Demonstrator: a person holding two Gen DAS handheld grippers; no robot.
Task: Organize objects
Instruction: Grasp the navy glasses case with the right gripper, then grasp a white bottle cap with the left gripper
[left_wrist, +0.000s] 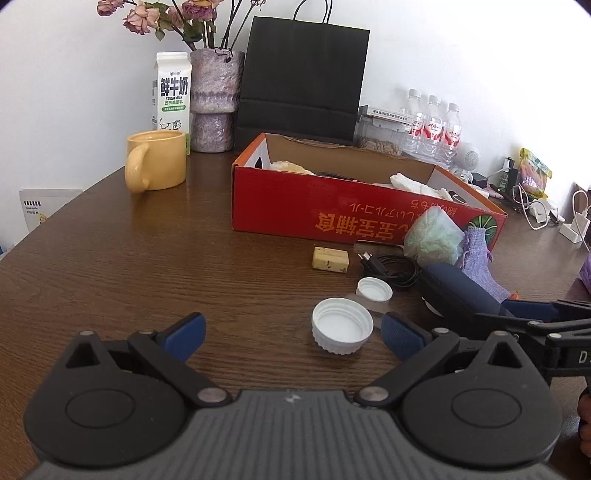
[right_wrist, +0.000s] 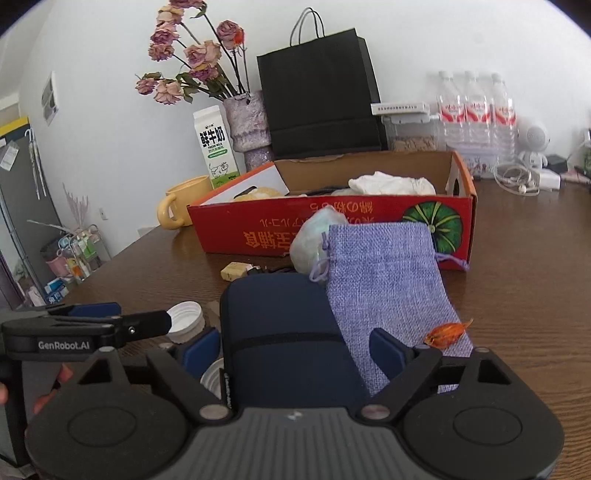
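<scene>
A red cardboard box (left_wrist: 332, 210) stands open on the brown table, with white crumpled stuff inside; it also shows in the right wrist view (right_wrist: 332, 225). My left gripper (left_wrist: 291, 332) is open just above the table, with a large white lid (left_wrist: 341, 330) near its right finger. My right gripper (right_wrist: 295, 350) has its jaws around a dark blue zip case (right_wrist: 284, 332) that fills the gap; it also shows in the left wrist view (left_wrist: 458, 291). A lilac cloth pouch (right_wrist: 384, 277), a pale green bundle (right_wrist: 314, 240), a yellow soap bar (left_wrist: 330, 259), a small white lid (left_wrist: 374, 289) and a black cable (left_wrist: 391, 267) lie before the box.
A yellow mug (left_wrist: 155, 160), milk carton (left_wrist: 173, 96), vase of dried roses (left_wrist: 216, 99) and black paper bag (left_wrist: 303, 77) stand at the back. Water bottles (left_wrist: 432, 125) and chargers (left_wrist: 543, 214) crowd the right. An orange dried leaf (right_wrist: 447, 334) lies on the pouch.
</scene>
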